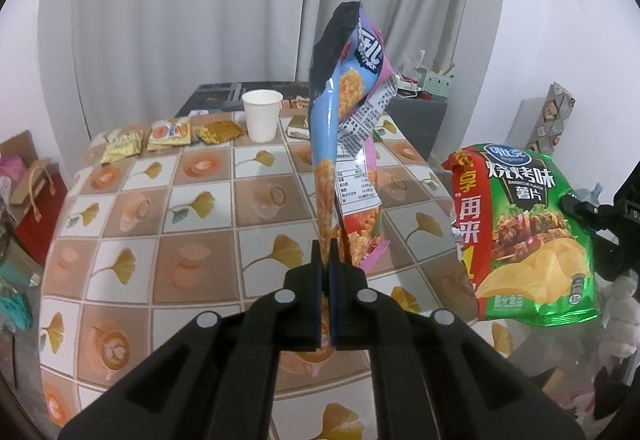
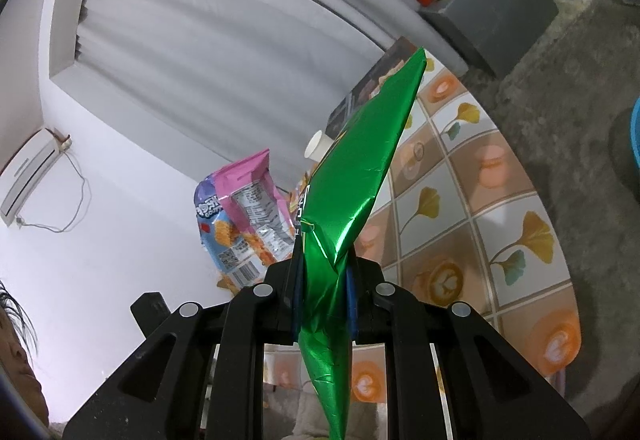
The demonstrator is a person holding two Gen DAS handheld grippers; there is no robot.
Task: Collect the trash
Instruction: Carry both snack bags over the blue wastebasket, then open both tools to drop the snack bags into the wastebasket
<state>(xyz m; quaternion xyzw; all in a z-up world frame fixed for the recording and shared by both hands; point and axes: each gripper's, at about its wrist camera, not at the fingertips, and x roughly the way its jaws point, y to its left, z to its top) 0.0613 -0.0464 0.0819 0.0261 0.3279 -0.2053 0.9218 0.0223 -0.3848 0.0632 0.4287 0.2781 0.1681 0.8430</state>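
My left gripper (image 1: 326, 256) is shut on a blue and pink snack bag (image 1: 344, 127), which stands up from the jaws above the table (image 1: 200, 240). The same bag shows in the right wrist view (image 2: 244, 215). My right gripper (image 2: 324, 252) is shut on a green chip bag (image 2: 356, 175), held in the air beside the table's right edge. That green bag shows in the left wrist view (image 1: 528, 236), with the right gripper (image 1: 592, 215) behind it. A white paper cup (image 1: 261, 115) and several small wrappers (image 1: 168, 131) lie at the table's far side.
The table has a tiled ginkgo-leaf cloth. A grey cabinet (image 2: 492, 11) with small items stands behind it by the curtain. Bags (image 1: 36, 191) sit on the floor at left. A blue bin edge (image 2: 634, 143) shows at far right.
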